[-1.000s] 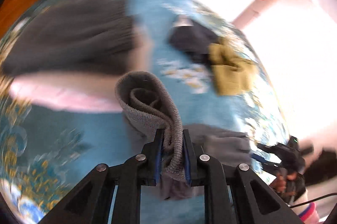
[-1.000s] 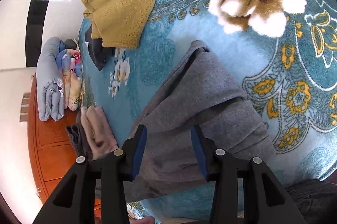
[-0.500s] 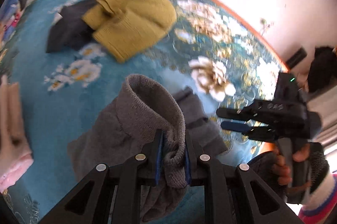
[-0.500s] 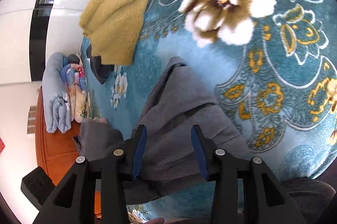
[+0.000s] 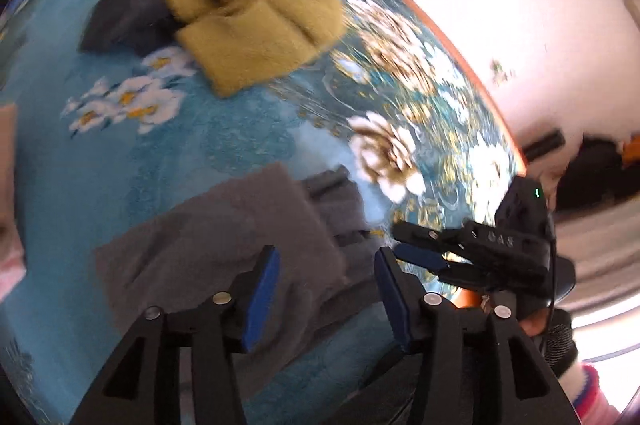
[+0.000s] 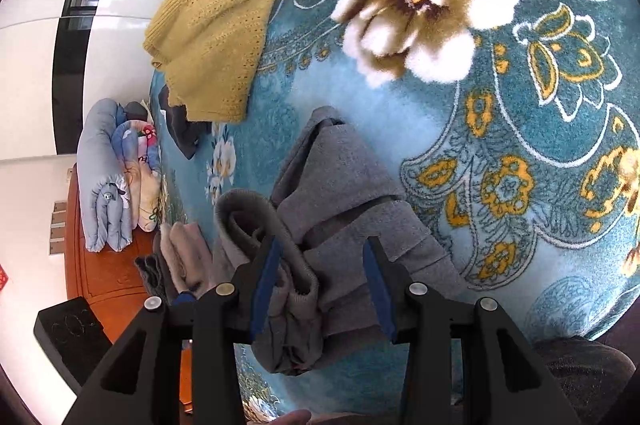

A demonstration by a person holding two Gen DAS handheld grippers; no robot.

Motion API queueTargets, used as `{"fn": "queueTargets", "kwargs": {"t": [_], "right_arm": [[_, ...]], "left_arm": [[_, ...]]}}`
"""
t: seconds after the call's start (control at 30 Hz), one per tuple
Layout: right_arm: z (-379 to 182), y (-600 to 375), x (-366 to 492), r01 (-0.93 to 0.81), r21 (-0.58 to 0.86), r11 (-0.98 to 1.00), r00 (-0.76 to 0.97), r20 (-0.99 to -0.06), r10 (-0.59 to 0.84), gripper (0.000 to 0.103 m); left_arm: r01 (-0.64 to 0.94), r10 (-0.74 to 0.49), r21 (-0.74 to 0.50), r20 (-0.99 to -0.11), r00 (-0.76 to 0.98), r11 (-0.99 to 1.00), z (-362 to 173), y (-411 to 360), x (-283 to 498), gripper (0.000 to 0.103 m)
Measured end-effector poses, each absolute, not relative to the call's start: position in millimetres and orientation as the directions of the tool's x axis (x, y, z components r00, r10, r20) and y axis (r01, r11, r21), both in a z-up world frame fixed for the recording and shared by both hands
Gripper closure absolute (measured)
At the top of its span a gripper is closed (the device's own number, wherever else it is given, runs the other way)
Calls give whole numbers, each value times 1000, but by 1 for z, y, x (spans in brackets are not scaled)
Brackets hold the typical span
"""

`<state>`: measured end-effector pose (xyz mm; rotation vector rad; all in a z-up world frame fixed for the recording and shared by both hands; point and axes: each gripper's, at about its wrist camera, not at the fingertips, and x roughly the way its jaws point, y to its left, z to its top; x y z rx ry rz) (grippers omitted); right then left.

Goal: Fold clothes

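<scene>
Your left wrist view was smeared by motion: the yellow sweater [image 5: 256, 25] and the flowers of the teal blanket [image 5: 224, 141] had soft, streaked edges, and only the left gripper [image 5: 326, 289] near the lens stayed crisp. The far right of that view was blown out to white glare, which washed out whatever stood there. Your right wrist view was sharp and evenly lit by bright daylight, so the knit of the grey garment [image 6: 360, 193] read clearly, with soft shadows in its folds. Both views bowed strongly at the rim and ended in black corners.
</scene>
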<state>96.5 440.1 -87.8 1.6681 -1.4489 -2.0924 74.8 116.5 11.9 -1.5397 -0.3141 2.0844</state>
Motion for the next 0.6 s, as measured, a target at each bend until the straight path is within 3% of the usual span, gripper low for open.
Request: {"fn": "queueTargets", "kwargs": {"t": [0.23, 0.4, 0.6], "right_arm": [[-71, 412, 79, -307, 722, -620, -359, -691, -627, 58], [-62, 372, 55, -168, 703, -691, -273, -707, -653, 53], [-81, 333, 26, -85, 616, -783, -134, -786, -604, 53]], "left_arm": [[33, 351, -362, -920, -177, -932, -47, 25, 76, 45], [60, 301, -304, -952, -48, -951, -89, 16, 96, 45], [68, 340, -338, -940, 34, -939, -115, 24, 102, 45]]}}
